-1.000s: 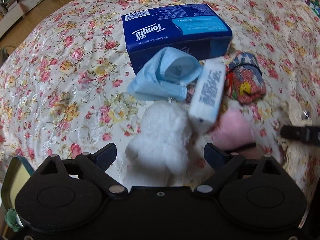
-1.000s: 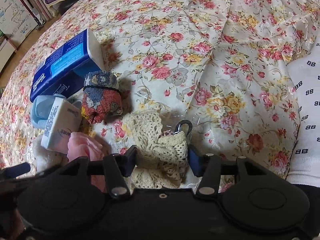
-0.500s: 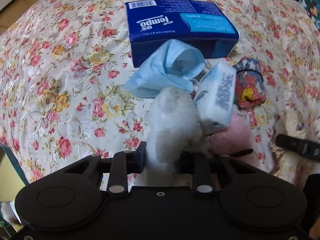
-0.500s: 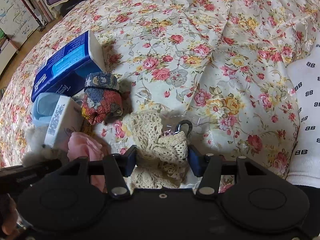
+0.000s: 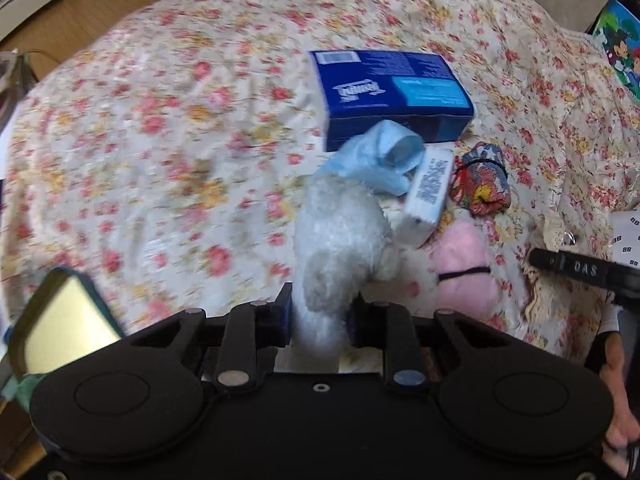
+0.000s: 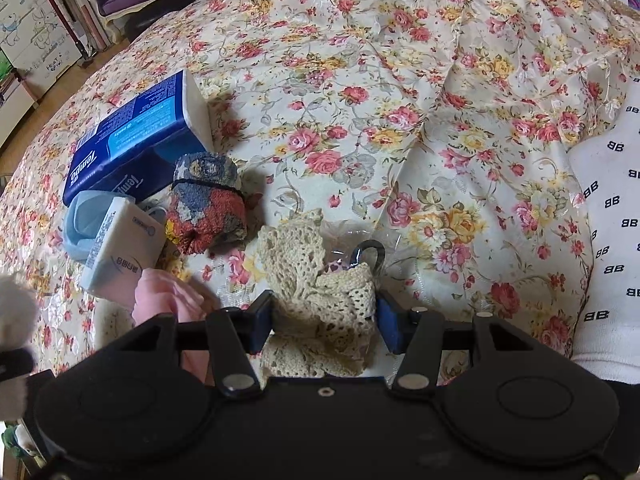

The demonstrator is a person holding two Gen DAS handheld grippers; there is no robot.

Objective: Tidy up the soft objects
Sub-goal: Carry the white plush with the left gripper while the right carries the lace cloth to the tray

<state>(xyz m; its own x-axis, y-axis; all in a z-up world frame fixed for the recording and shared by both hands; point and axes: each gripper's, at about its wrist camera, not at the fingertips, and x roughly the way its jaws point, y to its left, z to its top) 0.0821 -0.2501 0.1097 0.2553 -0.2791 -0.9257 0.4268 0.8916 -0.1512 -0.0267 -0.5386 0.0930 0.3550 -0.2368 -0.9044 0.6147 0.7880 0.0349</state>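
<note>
Soft white plush toy (image 5: 340, 240) hangs pinched at its lower end in the left gripper (image 5: 318, 320), lifted clear of the floral bedspread (image 5: 160, 140) at lower centre of the left wrist view; the grip low on the body lets the rest flop upward in frame, probably so it can be carried off to be sorted; behind it, centre right, lie a light blue face mask (image 5: 380, 156), a white tissue packet (image 5: 426, 196), a dark blue Tempo tissue box (image 5: 392, 92), a bundled red and blue patterned cloth (image 5: 484, 188) and a pink soft bundle (image 5: 464, 268), clustered and touching; a tin (image 5: 60, 328) with a gold inside shows at lower left; in the right wrist view, the right gripper (image 6: 324, 320) is closed narrowly on a cream crocheted lace piece (image 6: 316, 280), bunched between its blue pads at lower centre, resting on the bedspread.
</note>
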